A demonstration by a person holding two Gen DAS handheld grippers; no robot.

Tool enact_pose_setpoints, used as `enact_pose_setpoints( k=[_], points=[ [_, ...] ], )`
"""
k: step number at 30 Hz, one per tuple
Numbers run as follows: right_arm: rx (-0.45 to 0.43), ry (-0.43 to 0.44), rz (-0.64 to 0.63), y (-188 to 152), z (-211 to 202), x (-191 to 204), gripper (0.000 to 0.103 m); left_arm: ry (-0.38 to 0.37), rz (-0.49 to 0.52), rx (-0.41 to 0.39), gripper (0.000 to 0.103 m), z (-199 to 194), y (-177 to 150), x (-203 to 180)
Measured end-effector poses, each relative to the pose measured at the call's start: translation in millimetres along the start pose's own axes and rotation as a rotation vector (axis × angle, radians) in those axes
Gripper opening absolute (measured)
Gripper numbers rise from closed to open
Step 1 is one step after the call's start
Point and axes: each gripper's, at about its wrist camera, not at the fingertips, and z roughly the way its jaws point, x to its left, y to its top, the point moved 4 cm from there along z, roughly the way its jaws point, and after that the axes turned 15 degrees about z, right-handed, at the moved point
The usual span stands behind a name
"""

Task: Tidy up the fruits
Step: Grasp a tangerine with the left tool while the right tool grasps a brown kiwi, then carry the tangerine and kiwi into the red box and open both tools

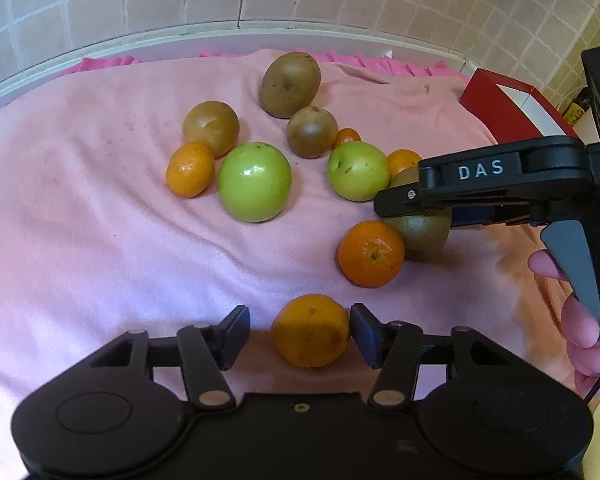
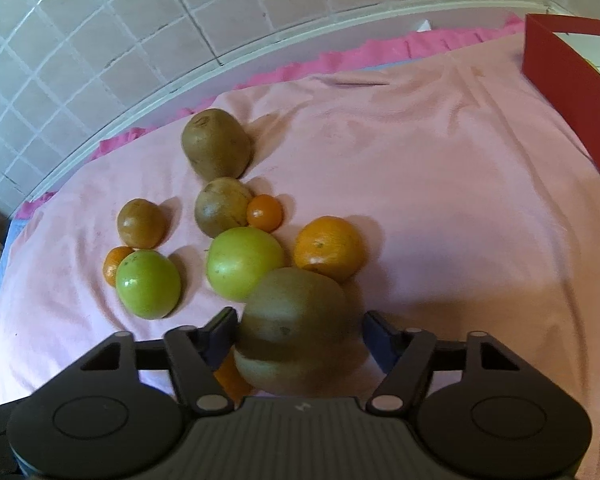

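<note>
Fruit: loose cluster on pink towel (image 1: pixel 80 200), unsorted (kiwis, green apples and oranges mixed, several touching). Red box (image 1: pixel 496 100) at far right edge of towel, open top; probably a destination, not confirmed.

Left gripper (image 1: pixel 300 332): angled down over nearest orange (image 1: pixel 310 338), which sits alone at the near edge of the pile. Jaws spread, straddling it. Right pad at or against the peel, left pad clearly apart from it. No pinch yet. Likely chosen first because free on all sides, so no neighbour to knock.

Right gripper (image 2: pixel 300 332): down over large kiwi (image 2: pixel 292 308), fingers either side, spread. Left pad close against the skin, gap visible at right pad. Not gripped. Kiwi resting on towel, touching second orange (image 1: pixel 371 254) and close to green apple (image 2: pixel 244 268) (tight quarters; left finger wedged between kiwi and that orange).

Hand (image 1: pixel 580 320) on the right tool's trigger, seen from left wrist view.

Judgement: both tools set for simultaneous pickup, one fruit each, different kinds, suited to sorting by type. Risk: kiwi closure nudging the adjacent orange; soft towel should limit rolling.
</note>
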Motion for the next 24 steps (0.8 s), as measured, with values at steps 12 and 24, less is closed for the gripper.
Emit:
enact_pose_setpoints(
  k=[12,24],
  points=[
    [-0.011,0.038,0.018,-0.8,-5.4,-4.2,0.060,-0.002,-0.001,-0.024,0.047,-5.9,-2.1,-4.7],
    [-0.164,0.124,0.054,33.3,-85.7,-28.9,0.060,-0.022,0.086,-0.173,0.047,-51.0,51.8,-31.2]
  ],
)
